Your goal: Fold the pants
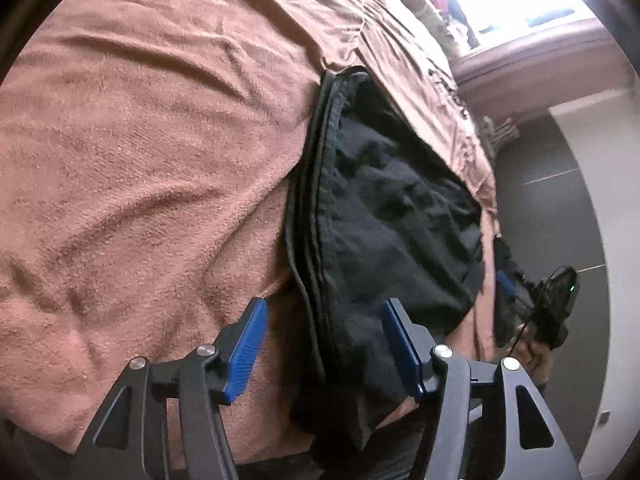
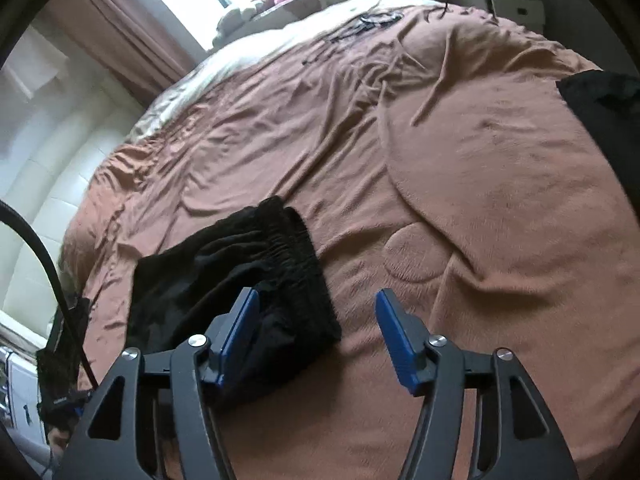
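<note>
Pants (image 1: 384, 200) folded on bedspread (image 1: 140, 140); left gripper (image 1: 324, 312), right gripper (image 2: 316, 304) spread, empty; waistband (image 2: 296, 248) right view only

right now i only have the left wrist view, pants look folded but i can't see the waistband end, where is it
Observer: The elastic waistband lies flat on the brown blanket, on top of the folded black pants.
Operator: is the right gripper holding it
Observer: No, the right gripper is open; only blanket shows between its pads, with the pants beside its left finger.
Operator: anything else black on the bed
Observer: Yes, a second dark garment lies at the bed's right edge.
</note>
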Available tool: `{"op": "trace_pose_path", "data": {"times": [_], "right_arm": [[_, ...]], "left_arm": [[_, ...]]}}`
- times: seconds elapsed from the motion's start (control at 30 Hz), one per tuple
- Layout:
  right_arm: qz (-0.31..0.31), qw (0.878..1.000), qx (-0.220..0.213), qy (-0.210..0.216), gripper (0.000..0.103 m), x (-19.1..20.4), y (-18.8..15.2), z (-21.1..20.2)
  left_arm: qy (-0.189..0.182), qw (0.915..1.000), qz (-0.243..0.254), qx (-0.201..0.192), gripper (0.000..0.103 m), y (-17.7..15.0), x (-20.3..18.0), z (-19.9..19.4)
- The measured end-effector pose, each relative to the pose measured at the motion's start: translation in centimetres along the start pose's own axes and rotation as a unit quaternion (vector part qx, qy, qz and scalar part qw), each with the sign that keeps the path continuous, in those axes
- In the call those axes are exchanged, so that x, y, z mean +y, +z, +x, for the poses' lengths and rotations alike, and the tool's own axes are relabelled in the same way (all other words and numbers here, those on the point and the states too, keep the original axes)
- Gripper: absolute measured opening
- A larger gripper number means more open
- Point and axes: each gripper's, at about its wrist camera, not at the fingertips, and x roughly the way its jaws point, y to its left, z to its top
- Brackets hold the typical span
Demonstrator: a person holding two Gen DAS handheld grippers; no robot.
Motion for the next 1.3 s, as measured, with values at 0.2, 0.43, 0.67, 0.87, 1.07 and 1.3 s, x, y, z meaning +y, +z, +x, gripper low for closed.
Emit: {"op": "trace_pose_path", "data": {"times": [0.2,0.43,0.67,0.87,1.07,1.3], "right_arm": [[-0.03,0.999,-0.029,0.009,0.059,2.4,-3.5,-2.5],[-0.058,0.998,-0.031,0.02,0.059,6.2,-7.1,-3.1],[-0.096,0.995,-0.033,0.023,0.059,10.4,-9.4,-1.9],[-0.133,0.991,-0.016,0.02,0.05,13.3,-10.1,0.4],[-0.158,0.987,0.007,0.016,0.028,15.6,-10.4,3.5],[-0.154,0.984,0.084,-0.029,0.015,14.5,-11.8,9.0]], "left_arm": [[-0.032,0.9995,0.001,0.003,0.062,-0.6,-0.1,0.4],[-0.062,0.998,-0.008,0.003,0.062,-2.1,0.0,1.5],[-0.077,0.9969,-0.016,0.0,0.024,-3.6,0.1,1.4],[-0.079,0.9966,-0.022,-0.009,0.008,-4.6,0.4,1.2],[-0.089,0.9952,-0.037,-0.019,0.008,-4.5,1.8,-0.5],[-0.076,0.9962,-0.038,-0.015,0.008,-4.9,1.4,0.0]]}}
